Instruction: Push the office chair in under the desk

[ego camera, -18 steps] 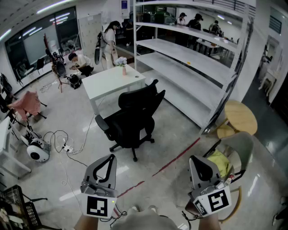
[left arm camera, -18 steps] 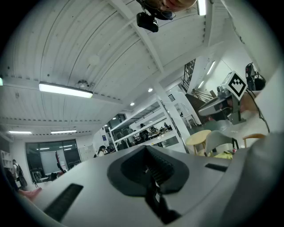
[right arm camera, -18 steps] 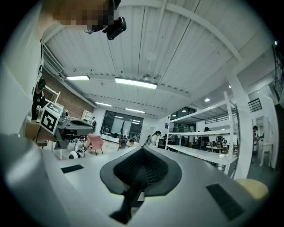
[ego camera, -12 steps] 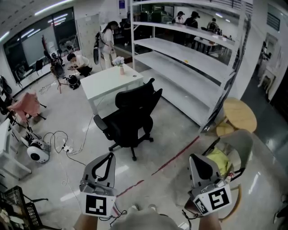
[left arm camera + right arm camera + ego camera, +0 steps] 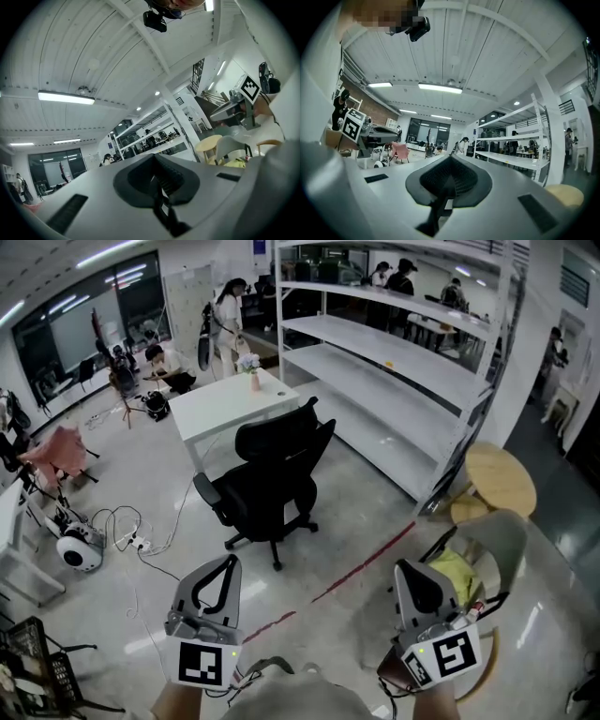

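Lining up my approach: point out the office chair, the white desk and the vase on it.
office chair (image 5: 281, 451), head view, middle of the black backrest
white desk (image 5: 223, 409), head view, bare part of the top
vase (image 5: 255, 383), head view, its pink body

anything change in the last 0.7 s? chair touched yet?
Hardly anything. The chair and desk slide slightly left in the head view together, so only the camera shifted; the chair itself has not moved and is untouched. Nothing was taken hold of or let go. The left tool and right tool stay shut, empty and held low, well short of the chair.
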